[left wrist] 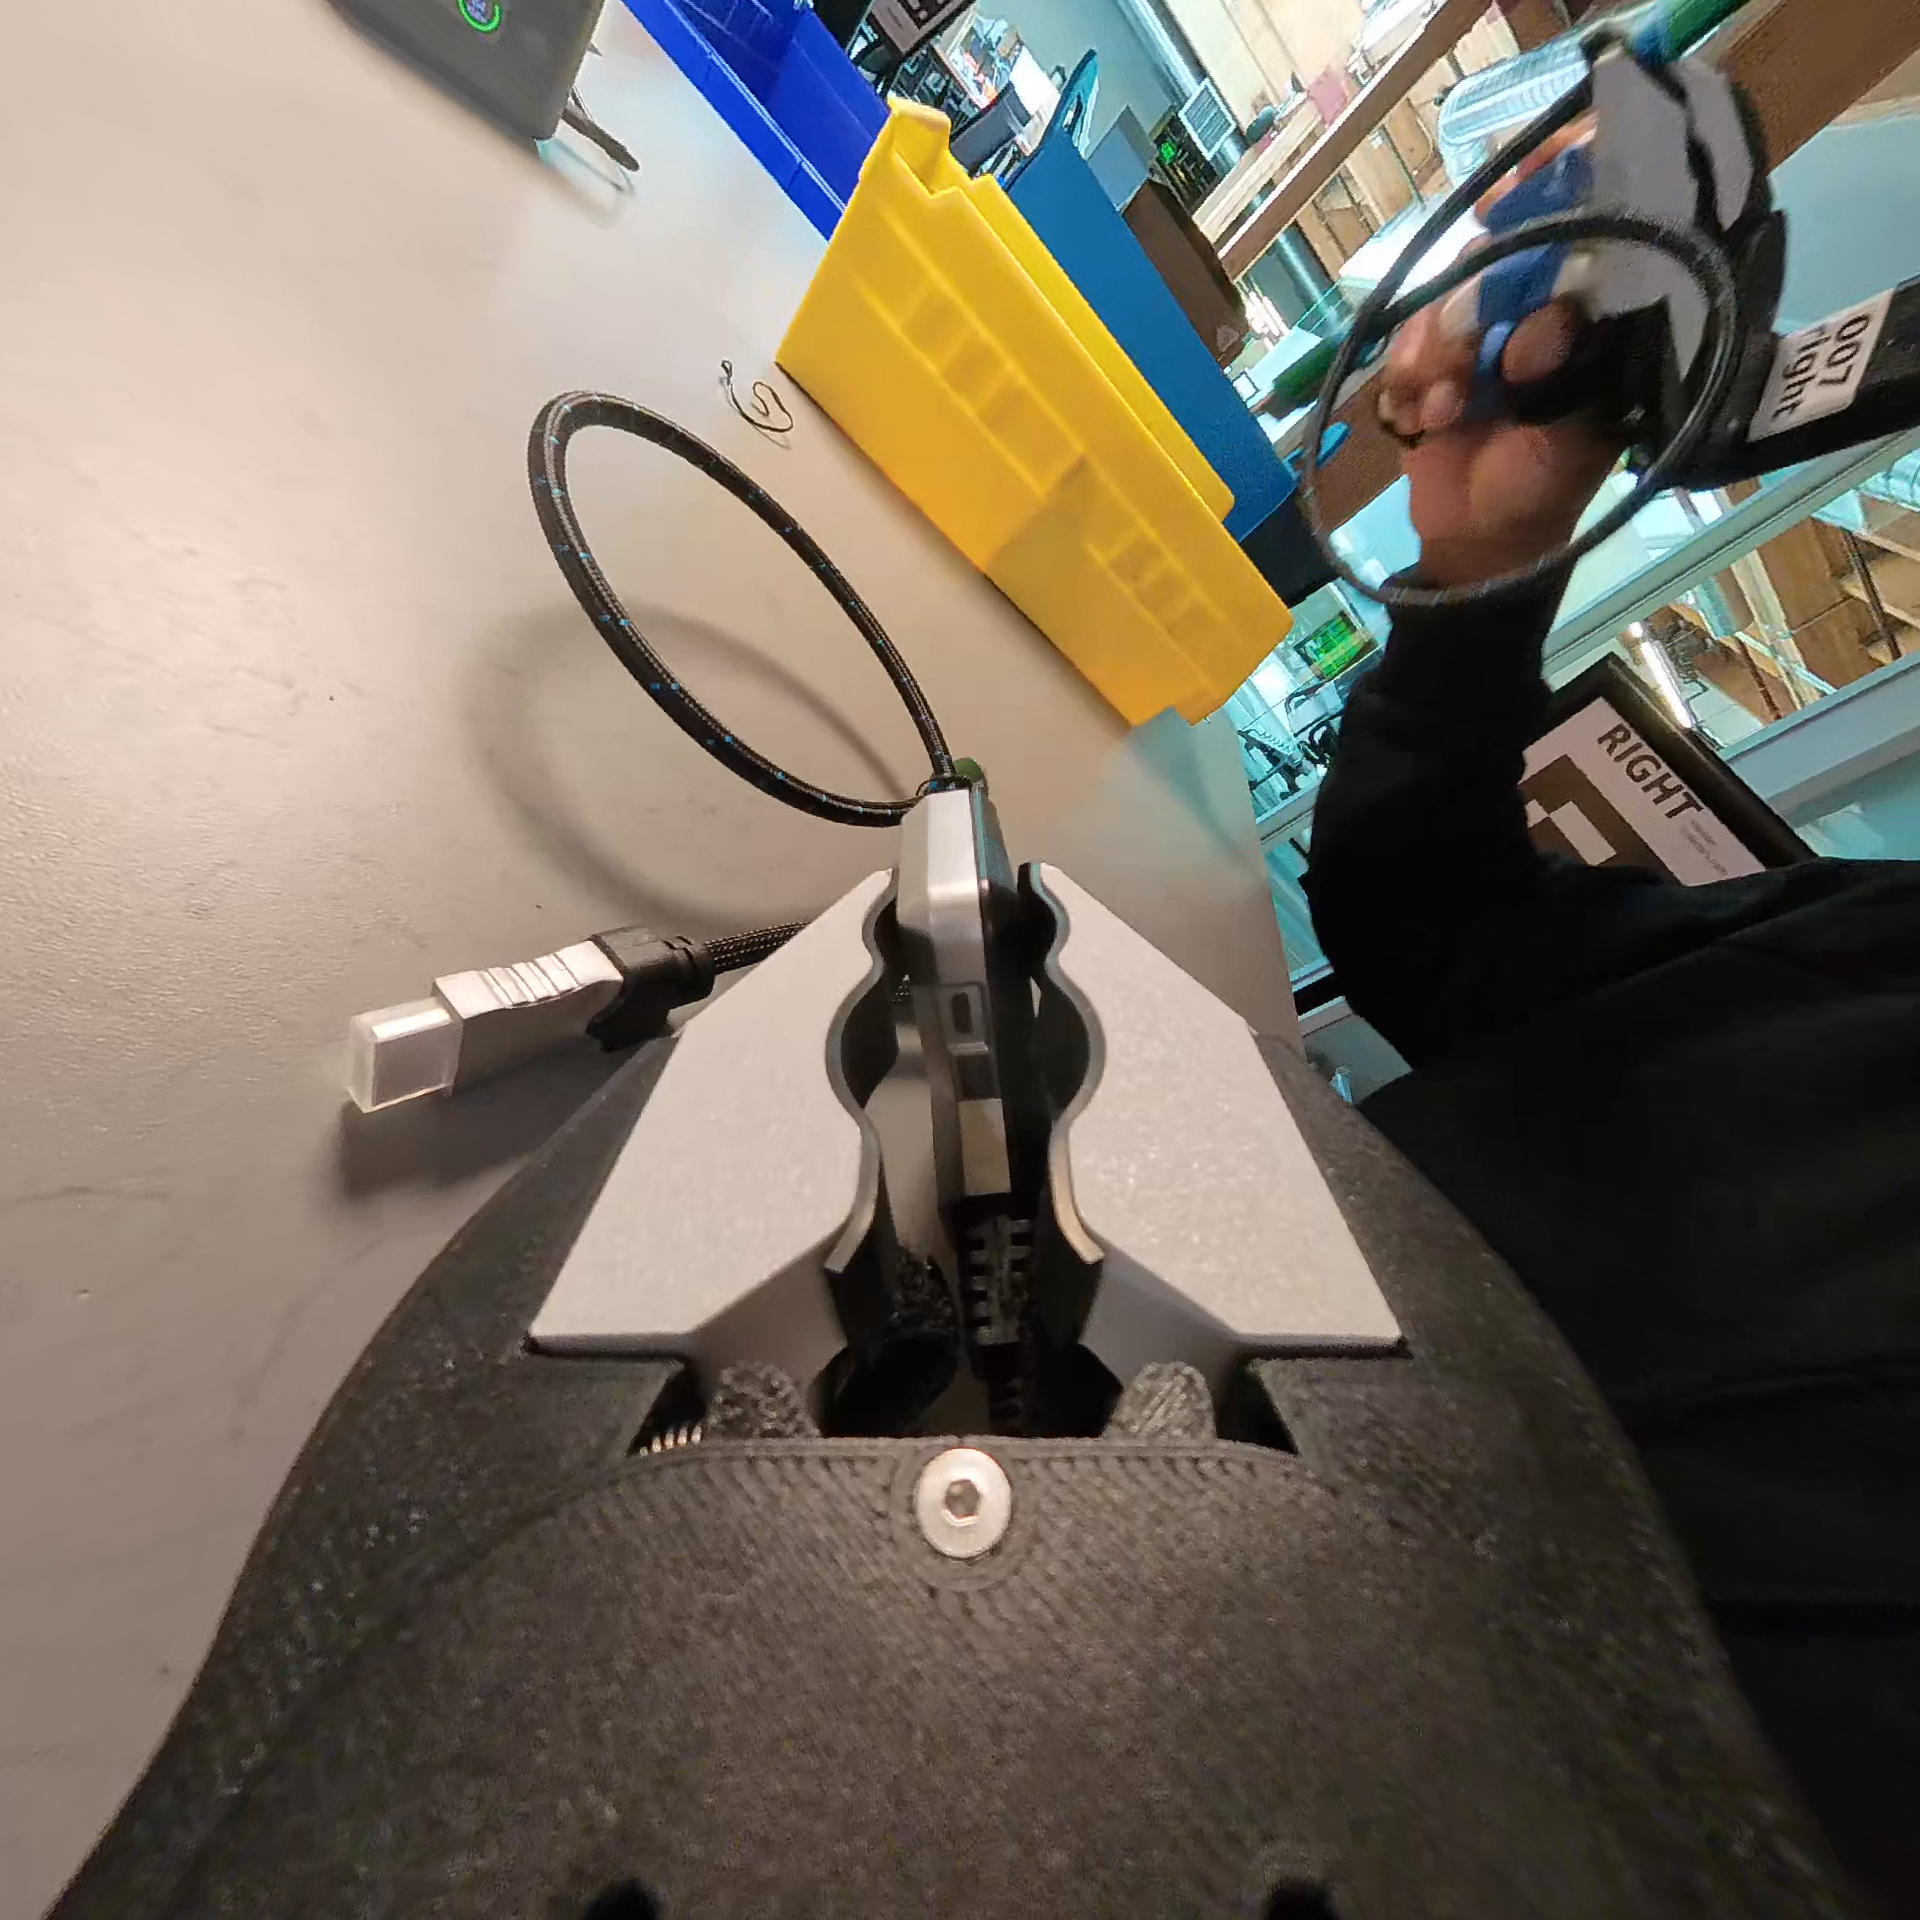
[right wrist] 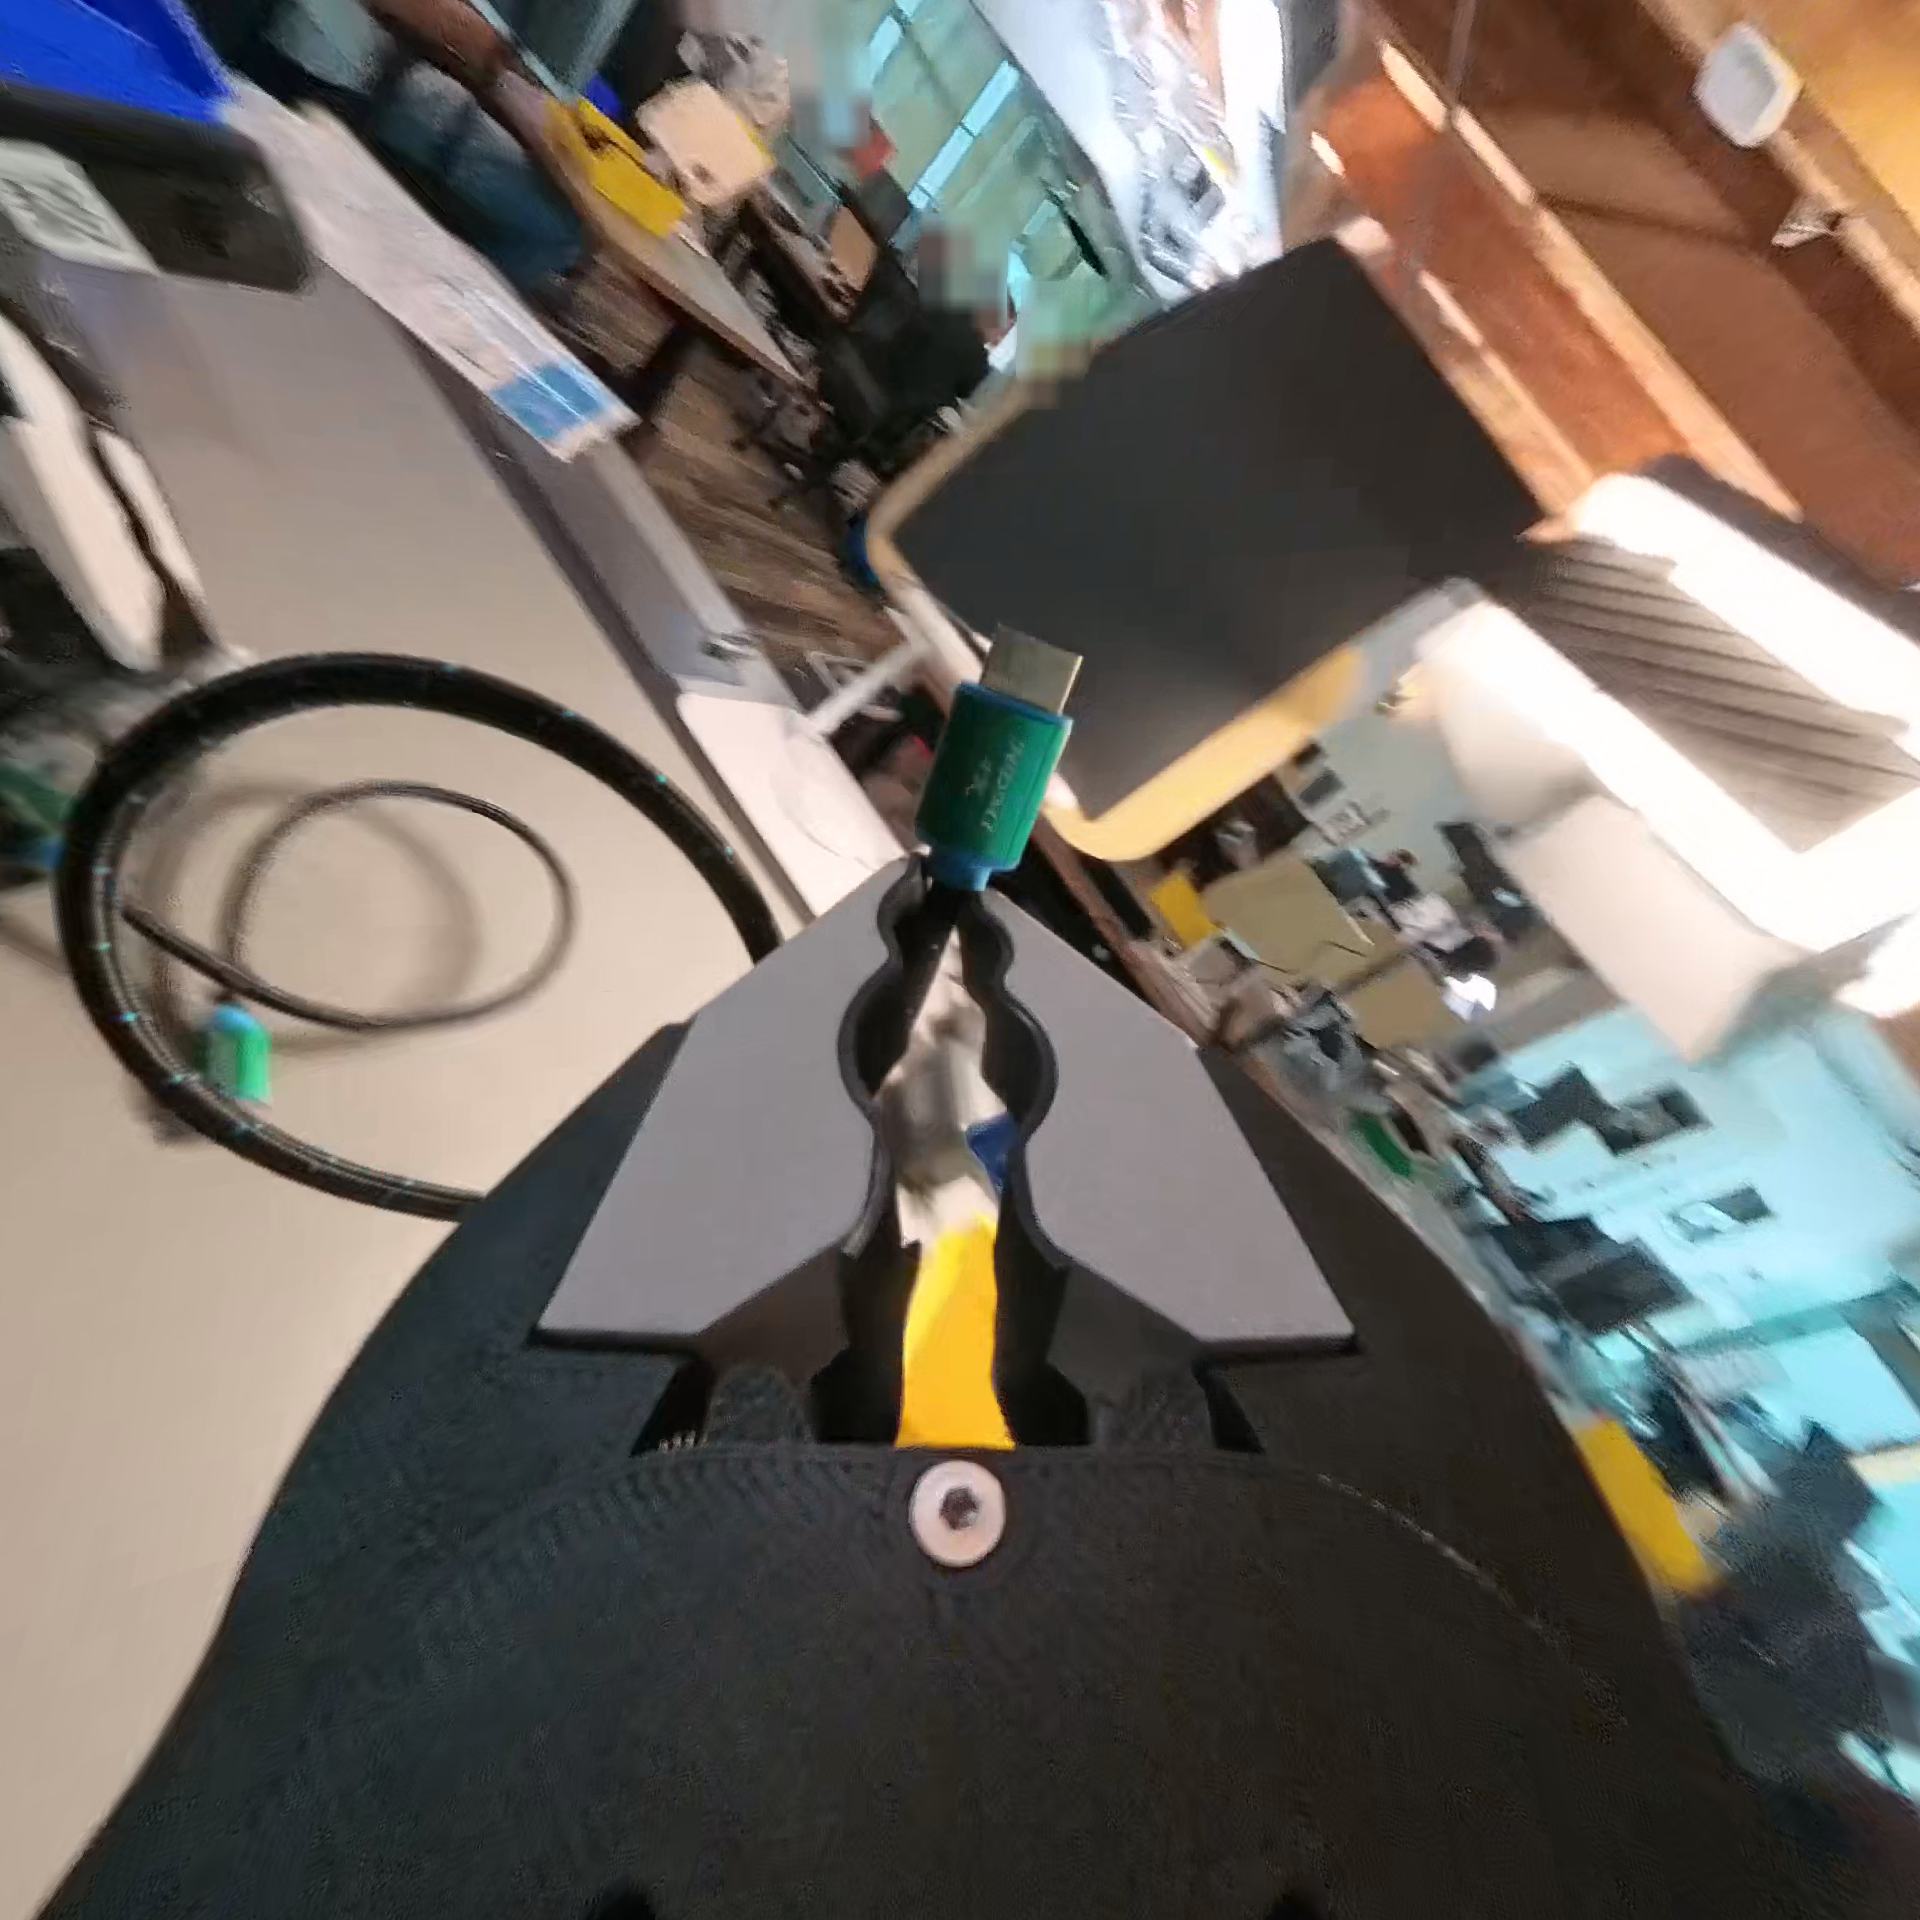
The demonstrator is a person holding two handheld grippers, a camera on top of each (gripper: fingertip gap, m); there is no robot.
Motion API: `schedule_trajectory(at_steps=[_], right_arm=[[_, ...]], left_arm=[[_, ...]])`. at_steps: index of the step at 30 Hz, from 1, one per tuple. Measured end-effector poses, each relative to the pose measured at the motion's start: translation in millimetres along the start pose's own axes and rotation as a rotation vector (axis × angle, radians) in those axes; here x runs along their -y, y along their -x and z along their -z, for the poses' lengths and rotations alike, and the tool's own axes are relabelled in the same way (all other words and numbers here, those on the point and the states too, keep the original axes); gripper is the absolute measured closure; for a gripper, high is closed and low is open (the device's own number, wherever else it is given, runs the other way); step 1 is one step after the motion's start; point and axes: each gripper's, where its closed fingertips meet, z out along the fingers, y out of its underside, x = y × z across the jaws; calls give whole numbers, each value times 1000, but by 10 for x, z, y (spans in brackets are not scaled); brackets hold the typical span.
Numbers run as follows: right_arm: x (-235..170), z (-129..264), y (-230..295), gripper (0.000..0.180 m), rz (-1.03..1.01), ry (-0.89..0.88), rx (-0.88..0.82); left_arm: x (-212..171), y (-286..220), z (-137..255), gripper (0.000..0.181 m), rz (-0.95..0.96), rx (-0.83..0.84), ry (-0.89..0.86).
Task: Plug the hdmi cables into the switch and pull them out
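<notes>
Between my left tongs sits the switch, a slim silver box pinched on edge, its narrow side with small ports facing the camera. From the far end of the switch a braided black cable loops out over the grey table and back. Just left of the switch, a silver plug with a clear cap lies flat on the table, unplugged. Beyond the switch a yellow bin rests on its side, with a blue bin farther back beside it.

Up and right of the switch, well clear of the table, my right tongs are pressed together on the black cable neck just below a green plug; its bare metal tip points away into the room, plugged into nothing. The rest of that cable curls in loops down toward the table, and another green plug shows near the loop, blurred.

The room behind is a workshop with wooden shelving, desks and glass partitions, much of it smeared by motion.
</notes>
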Motion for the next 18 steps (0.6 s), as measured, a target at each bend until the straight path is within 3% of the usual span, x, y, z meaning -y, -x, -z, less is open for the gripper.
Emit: schedule_trajectory(at_steps=[4,7,13,18], right_arm=[[-533,506,-682,173,147,235,-90],[-1101,702,-848,172,233,413,-61],[-2309,822,-180,171,219,713,334],[-2763,764,254,170,237,774,507]], left_arm=[[-3,6,-6,160,-3,8,1],[-5,10,-11,160,-6,14,2],[-1,10,-10,160,-8,17,-2],[8,20,-3,160,-2,19,-8]])
